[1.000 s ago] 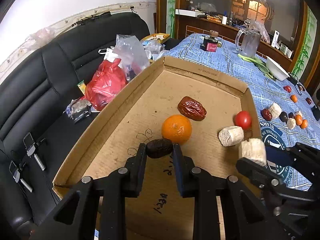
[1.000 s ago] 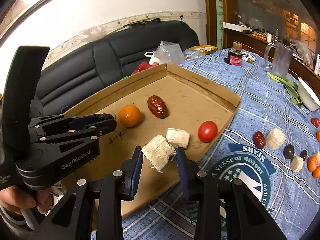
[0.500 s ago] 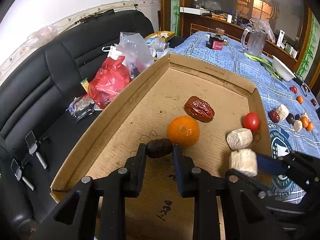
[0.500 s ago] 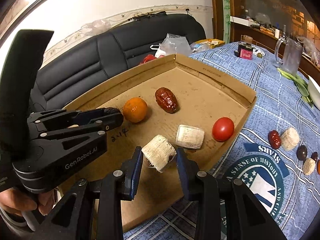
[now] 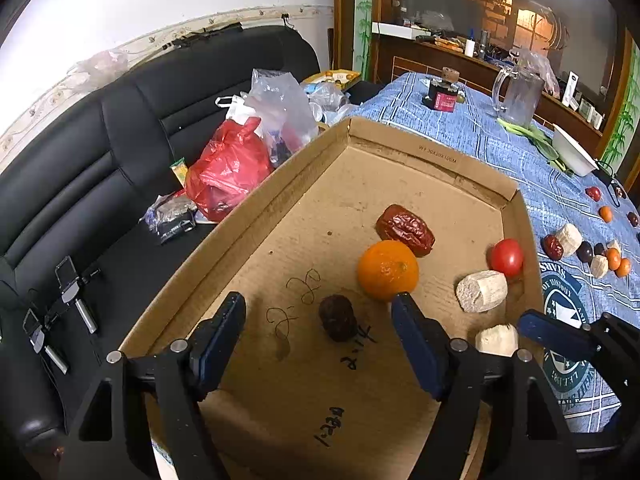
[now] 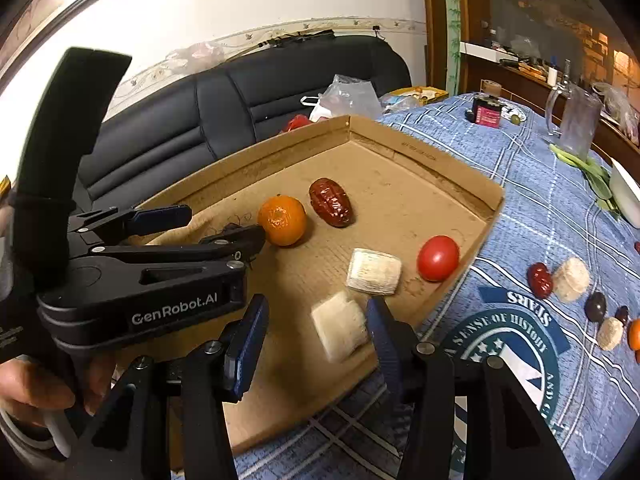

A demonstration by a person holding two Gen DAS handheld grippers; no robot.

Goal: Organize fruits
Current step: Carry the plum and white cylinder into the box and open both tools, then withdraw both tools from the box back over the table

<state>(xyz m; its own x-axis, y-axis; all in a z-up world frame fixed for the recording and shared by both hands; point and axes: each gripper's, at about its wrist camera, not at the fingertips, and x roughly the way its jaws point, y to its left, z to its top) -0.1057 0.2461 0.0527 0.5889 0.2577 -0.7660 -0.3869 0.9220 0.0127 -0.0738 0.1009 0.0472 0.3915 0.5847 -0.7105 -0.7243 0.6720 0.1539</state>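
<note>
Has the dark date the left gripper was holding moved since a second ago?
Yes. The dark date has left the fingers and lies on the cardboard tray floor beside the handwritten scribble, near the orange. The left gripper now stands open around it.

matt cardboard box (image 5: 400, 184) | glossy leather sofa (image 5: 120, 128) | woven tablecloth (image 5: 480, 132)

Tray (image 5: 248, 216): brown cardboard. Orange (image 5: 387, 270): bright orange. Tomato (image 5: 507, 257): red. Date (image 5: 405, 230): dark red, wrinkled. Tablecloth (image 6: 532, 200): blue, white grid lines. Sofa (image 5: 120, 128): black.
</note>
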